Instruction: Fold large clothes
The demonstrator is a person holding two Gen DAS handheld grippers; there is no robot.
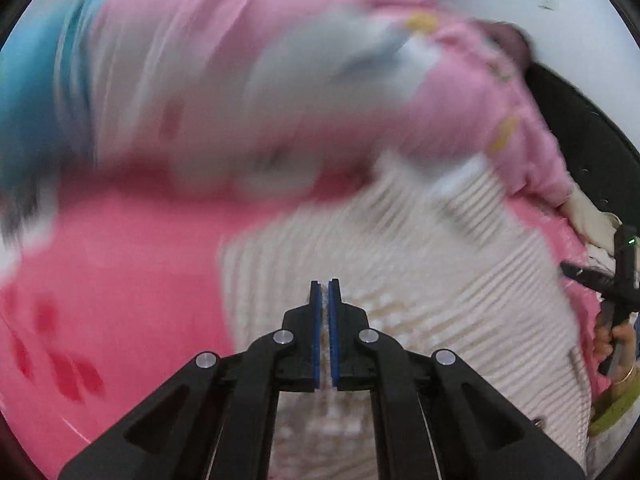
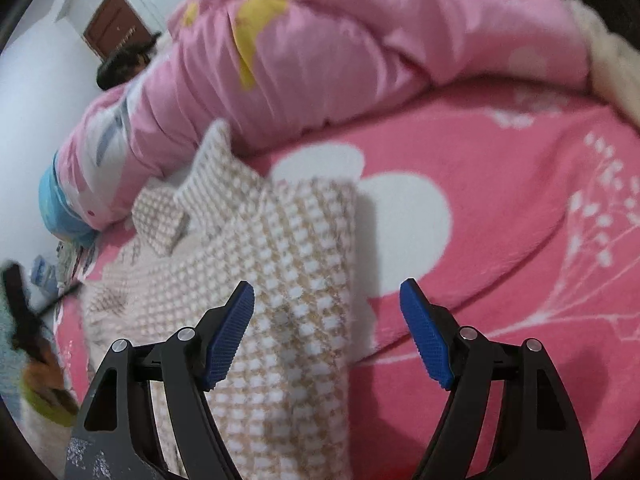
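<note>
A beige and white knitted sweater (image 2: 280, 264) lies partly folded on a pink bedsheet (image 2: 500, 208). In the left wrist view the sweater (image 1: 400, 272) is blurred by motion. My left gripper (image 1: 325, 292) is shut on a thin edge of the sweater, which shows between the blue pads. My right gripper (image 2: 327, 300) is open and empty, just above the sweater's right edge. Its left fingertip (image 2: 240, 304) is over the knit and its right fingertip (image 2: 416, 304) is over the sheet.
A bulky pink quilt (image 2: 340, 64) lies along the far side of the bed, also in the left wrist view (image 1: 280, 80). A blue cloth (image 2: 60, 208) sits at its left end. White wall and a brown door (image 2: 112, 24) lie beyond.
</note>
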